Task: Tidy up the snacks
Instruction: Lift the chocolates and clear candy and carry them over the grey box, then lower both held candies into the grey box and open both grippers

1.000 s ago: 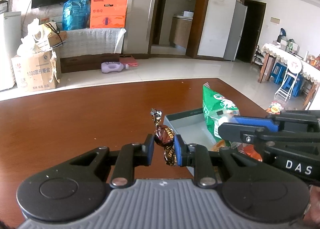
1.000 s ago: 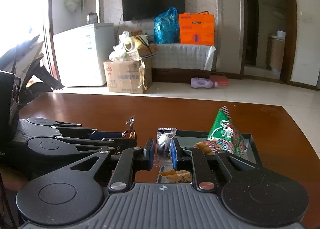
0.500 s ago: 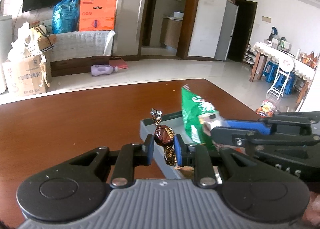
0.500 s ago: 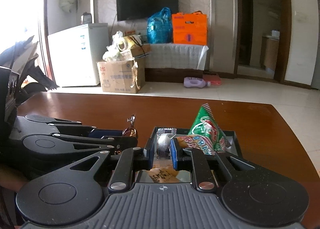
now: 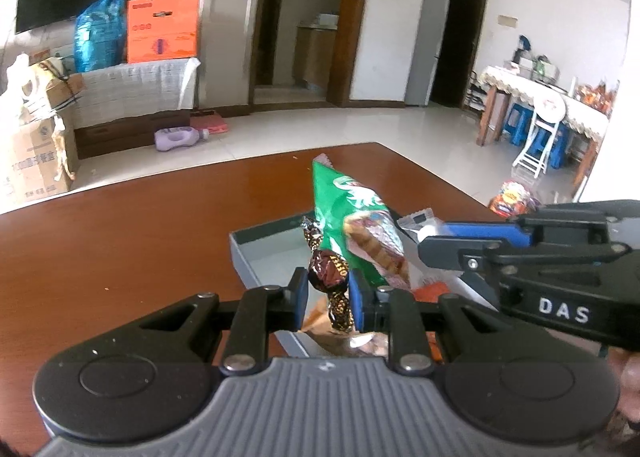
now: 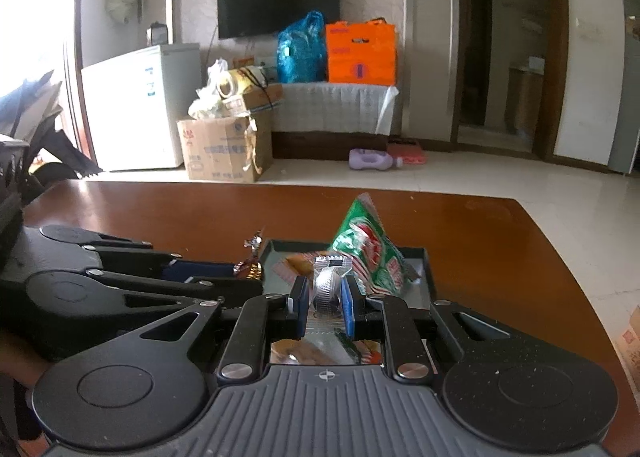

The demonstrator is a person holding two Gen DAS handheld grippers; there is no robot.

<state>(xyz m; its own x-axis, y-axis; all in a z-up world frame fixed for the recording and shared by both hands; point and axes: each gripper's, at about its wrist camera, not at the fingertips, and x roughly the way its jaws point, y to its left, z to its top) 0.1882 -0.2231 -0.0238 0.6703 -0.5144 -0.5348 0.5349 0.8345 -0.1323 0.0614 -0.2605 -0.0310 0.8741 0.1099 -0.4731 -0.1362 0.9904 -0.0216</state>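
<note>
Now the left hand-held gripper point(image 5: 328, 289) is clamped on a brown-wrapped chocolate candy point(image 5: 329, 276), held over the near edge of the grey tray point(image 5: 256, 235) on the desk point(image 5: 140, 241). Just ahead of it and to its right, a green snack bag point(image 5: 344, 209) stands upright inside the tray. The right hand-held gripper point(image 6: 325, 299) pinches a silver-wrapped candy point(image 6: 326, 287) above the tray, with the same green bag just beyond its right finger.
</note>
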